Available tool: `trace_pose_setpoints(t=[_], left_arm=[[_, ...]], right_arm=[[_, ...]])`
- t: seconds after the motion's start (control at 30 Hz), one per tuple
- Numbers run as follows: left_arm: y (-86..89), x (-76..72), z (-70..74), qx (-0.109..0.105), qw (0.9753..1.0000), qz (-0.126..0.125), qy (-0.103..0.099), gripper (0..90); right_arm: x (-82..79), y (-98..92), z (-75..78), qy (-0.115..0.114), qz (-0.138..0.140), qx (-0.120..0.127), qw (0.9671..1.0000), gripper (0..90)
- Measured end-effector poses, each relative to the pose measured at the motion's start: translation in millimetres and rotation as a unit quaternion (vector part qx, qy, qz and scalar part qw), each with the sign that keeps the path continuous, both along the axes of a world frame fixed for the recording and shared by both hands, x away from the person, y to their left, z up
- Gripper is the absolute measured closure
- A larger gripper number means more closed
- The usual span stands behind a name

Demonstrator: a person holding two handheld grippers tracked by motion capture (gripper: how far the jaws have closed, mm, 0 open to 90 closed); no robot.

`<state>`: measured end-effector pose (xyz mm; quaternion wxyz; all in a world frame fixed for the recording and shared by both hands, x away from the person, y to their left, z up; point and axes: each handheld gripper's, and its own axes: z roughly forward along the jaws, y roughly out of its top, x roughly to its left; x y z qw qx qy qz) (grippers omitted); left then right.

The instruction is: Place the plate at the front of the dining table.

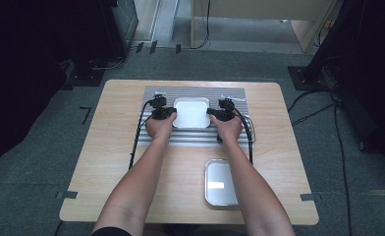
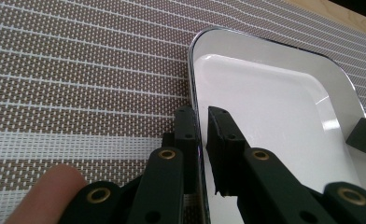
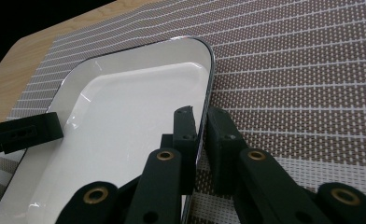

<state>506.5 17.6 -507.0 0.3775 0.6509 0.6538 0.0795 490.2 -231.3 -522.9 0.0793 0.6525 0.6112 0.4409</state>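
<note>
White square tray [image 1: 191, 112] sits mid-placemat, on the striped woven placemat [image 1: 195, 136] at the far centre of the wooden tabletop [image 1: 107, 162]. Left claw [image 1: 167, 113] is clamped on the tray's left rim; in the left gripper view the left claw [image 2: 203, 126] has one jaw outside the edge and one inside the white tray [image 2: 274, 107]. Right claw [image 1: 214, 113] is clamped on the opposite rim, and the right gripper view shows the right claw [image 3: 202, 128] pinching the tray [image 3: 125, 121] edge likewise. The other claw's tip is visible across the tray in each gripper view. A second, metal tray [image 1: 220, 183] lies near the tabletop's near edge, well apart, partly under the right forearm [image 1: 249, 187].
</note>
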Motion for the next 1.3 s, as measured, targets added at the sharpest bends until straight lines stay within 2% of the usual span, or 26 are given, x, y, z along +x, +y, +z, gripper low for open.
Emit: trace_pose_setpoints(t=[0.17, 0.3, 0.37, 0.47, 0.53, 0.6, 0.67, 0.7, 0.77, 0.87, 0.97, 1.0, 1.13, 1.2, 1.23, 1.3], left_arm=[[2.9, 0.3, 0.5, -0.004, 1.0, 0.003, 0.0, 79.4], [5.6, -0.3, -0.8, -0.016, 0.9998, -0.001, -0.007, 73.4], [5.7, -1.1, -1.8, -0.018, 0.9997, -0.004, -0.015, 70.5], [6.1, -1.9, -2.1, -0.018, 0.9994, -0.013, -0.026, 67.0], [7.4, -2.5, -1.2, -0.023, 0.9989, -0.018, -0.037, 60.3], [9.3, -3.0, 1.0, -0.02, 0.9987, -0.019, -0.043, 49.2], [12.9, -3.3, 3.9, -0.007, 0.9993, -0.01, -0.034, 38.8], [15.3, -4.3, 4.3, -0.011, 0.9994, -0.007, -0.031, 34.0], [19.2, -7.0, 3.3, -0.021, 0.9993, 0.002, -0.029, 26.8], [23.8, -11.9, 1.5, -0.023, 0.9992, 0.007, -0.032, 19.8], [26.0, -16.5, 3.7, -0.024, 0.999, 0.007, -0.037, 17.6], [26.5, -18.1, 5.1, -0.025, 0.9989, 0.005, -0.04, 17.6], [29.4, -25.8, 11.0, -0.025, 0.9981, -0.007, -0.056, 17.6], [31.1, -30.4, 12.1, -0.029, 0.9977, -0.009, -0.06, 17.6], [31.6, -32.9, 12.2, -0.028, 0.9975, -0.012, -0.063, 17.6], [32.8, -36.9, 12.4, -0.024, 0.9975, -0.015, -0.064, 17.6]], right_arm=[[-0.2, 2.5, 0.6, -0.001, 0.003, -0.001, 1.0, 83.2], [1.3, 4.9, 0.5, -0.009, 0.012, 0.009, 0.9998, 76.1], [2.0, 4.6, -1.2, -0.008, 0.016, 0.01, 0.9998, 74.7], [2.6, 1.0, -0.5, -0.016, 0.009, 0.009, 0.9998, 70.8], [2.5, -3.3, 1.9, -0.026, 0.004, 0.0, 0.9996, 69.5], [1.8, -9.6, 5.5, -0.042, 0.002, 0.0, 0.9991, 67.1], [1.6, -15.2, 8.5, -0.05, 0.01, 0.002, 0.9987, 66.3], [1.7, -17.8, 9.6, -0.051, 0.015, -0.001, 0.9986, 65.0], [0.6, -19.3, 12.8, -0.039, 0.016, 0.002, 0.9991, 53.6], [-3.3, -17.0, 20.3, -0.017, 0.031, -0.027, 0.999, 46.9], [-11.4, -14.5, 27.5, -0.024, 0.033, -0.093, 0.9948, 41.3], [-13.9, -15.1, 29.7, -0.026, 0.035, -0.102, 0.9938, 37.4], [-25.4, -25.7, 36.7, -0.045, 0.047, -0.086, 0.9942, 26.6], [-32.0, -32.0, 38.2, -0.044, 0.043, -0.077, 0.9952, 23.6], [-34.9, -35.0, 38.0, -0.038, 0.044, -0.076, 0.9954, 22.9], [-42.1, -39.5, 37.6, -0.044, 0.038, -0.093, 0.9939, 19.0]])
